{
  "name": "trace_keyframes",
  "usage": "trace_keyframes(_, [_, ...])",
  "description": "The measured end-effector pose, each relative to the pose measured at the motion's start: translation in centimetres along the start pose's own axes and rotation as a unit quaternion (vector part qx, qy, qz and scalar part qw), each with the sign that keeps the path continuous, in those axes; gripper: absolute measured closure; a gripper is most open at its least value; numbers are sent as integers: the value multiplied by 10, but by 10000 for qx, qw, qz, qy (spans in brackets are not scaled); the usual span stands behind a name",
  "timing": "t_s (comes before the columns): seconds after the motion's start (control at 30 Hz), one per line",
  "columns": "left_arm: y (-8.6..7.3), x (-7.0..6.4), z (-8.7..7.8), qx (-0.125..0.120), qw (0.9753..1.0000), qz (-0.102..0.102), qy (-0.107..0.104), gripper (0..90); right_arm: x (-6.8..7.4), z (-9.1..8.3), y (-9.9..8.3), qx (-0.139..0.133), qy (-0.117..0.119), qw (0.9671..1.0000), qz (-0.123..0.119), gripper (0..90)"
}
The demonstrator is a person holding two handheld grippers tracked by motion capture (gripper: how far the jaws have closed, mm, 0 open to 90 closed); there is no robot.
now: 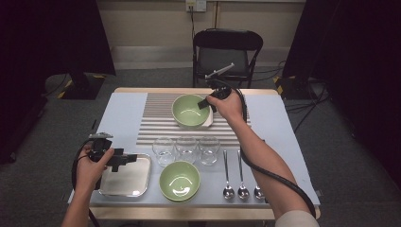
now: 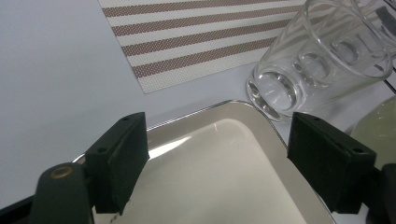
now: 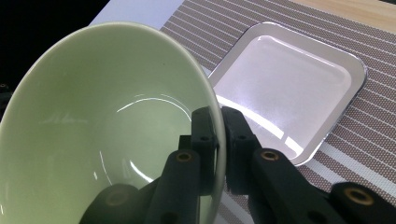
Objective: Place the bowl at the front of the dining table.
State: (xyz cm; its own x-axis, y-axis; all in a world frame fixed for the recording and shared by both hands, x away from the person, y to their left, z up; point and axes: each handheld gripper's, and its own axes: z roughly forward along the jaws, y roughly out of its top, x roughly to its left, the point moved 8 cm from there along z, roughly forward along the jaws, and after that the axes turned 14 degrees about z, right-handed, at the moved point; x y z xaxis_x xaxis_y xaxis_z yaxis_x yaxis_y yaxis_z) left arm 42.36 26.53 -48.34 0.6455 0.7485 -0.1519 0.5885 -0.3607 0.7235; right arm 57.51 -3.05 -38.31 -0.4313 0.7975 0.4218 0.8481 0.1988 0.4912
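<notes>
Your right gripper (image 3: 218, 140) pinched the green bowl's (image 3: 107, 126) rim, a white tray (image 3: 289, 88) just beyond; your left gripper (image 2: 217, 158) hung wide open, empty, above the steel tray (image 2: 224, 172).

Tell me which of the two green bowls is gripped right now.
The far green bowl over the striped mat: the right gripper is clamped on its rim. The near green bowl, beside the steel tray, stands untouched.

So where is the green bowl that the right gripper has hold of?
In the high view the held green bowl is at the far middle of the table, over the striped placemat. The right gripper clamps its right rim, above a white square tray.
</notes>
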Motion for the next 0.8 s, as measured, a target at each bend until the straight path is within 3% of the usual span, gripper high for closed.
trace_keyframes(0.8, [-1, 0, 0, 9, 10000, 0, -17, 205, -9, 7, 10, -103, -126, 9997, 187, 847])
